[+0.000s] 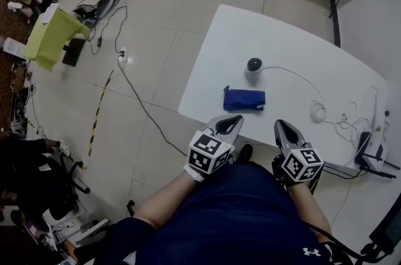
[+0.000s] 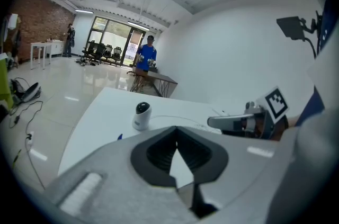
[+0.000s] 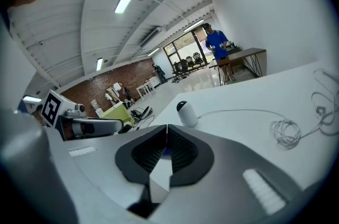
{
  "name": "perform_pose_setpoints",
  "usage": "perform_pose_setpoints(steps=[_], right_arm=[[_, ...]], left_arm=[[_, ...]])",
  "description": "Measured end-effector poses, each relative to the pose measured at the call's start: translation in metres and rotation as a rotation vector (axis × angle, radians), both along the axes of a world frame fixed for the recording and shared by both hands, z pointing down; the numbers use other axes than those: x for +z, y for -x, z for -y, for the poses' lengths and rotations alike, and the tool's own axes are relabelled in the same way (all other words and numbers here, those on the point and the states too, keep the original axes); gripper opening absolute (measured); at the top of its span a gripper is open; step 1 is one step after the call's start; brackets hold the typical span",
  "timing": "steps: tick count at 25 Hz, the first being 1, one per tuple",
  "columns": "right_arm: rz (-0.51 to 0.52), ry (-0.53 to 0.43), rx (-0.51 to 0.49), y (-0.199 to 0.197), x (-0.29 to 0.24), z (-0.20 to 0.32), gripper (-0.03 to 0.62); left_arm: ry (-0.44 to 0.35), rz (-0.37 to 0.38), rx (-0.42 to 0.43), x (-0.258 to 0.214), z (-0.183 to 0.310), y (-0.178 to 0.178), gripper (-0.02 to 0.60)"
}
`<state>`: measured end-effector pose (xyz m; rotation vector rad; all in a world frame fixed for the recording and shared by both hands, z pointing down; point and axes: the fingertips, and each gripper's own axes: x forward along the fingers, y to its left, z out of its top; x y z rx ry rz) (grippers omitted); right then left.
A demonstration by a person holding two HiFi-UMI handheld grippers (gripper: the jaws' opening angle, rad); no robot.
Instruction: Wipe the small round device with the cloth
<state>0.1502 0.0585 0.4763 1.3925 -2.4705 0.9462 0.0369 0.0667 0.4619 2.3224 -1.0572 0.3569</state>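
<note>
Jaws: your left gripper (image 1: 229, 125) and right gripper (image 1: 281, 129) are both closed, empty | Round device (image 1: 254, 66) mid-frame, cloth (image 1: 244, 99) just below | Risk: pushing hard tips it, or snags its cable (image 1: 294, 72)

No word or number could be read anywhere. The only signs were black-and-white square markers, on the left cube (image 1: 208, 153) of the left gripper (image 1: 237, 120) and on the right cube (image 1: 301, 164) of the right gripper (image 1: 278, 124). These were patterns, not letters. A small white emblem (image 1: 309, 251) stood on the person's dark clothing (image 1: 238, 213), without legible letters.
</note>
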Motion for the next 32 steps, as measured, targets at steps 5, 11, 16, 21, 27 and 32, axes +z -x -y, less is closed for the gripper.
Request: perform_pose_setpoints(steps=[5, 11, 16, 21, 27, 32], right_arm=[[0.082, 0.150, 0.096, 0.021, 0.033, 0.020, 0.037], [0.308, 0.385, 0.259, 0.047, 0.082, 0.038, 0.227], [0.394, 0.540, 0.359, 0.060, 0.126, 0.031, 0.267], [0.423, 0.619, 0.324, 0.075, 0.149, 0.030, 0.267], [0.429, 0.654, 0.330, 0.080, 0.166, 0.035, 0.267], [0.390, 0.684, 0.320, 0.076, 0.180, 0.033, 0.192]], left_arm=[[-0.055, 0.059, 0.079, 0.014, 0.035, 0.028, 0.024], [-0.233, 0.201, 0.315, 0.046, 0.067, 0.023, 0.061], [-0.192, 0.319, 0.552, 0.098, 0.088, 0.002, 0.150], [-0.018, 0.402, 0.762, 0.150, 0.100, -0.013, 0.213], [0.160, 0.453, 0.882, 0.183, 0.088, -0.013, 0.244], [0.237, 0.411, 0.825, 0.185, 0.077, -0.007, 0.213]])
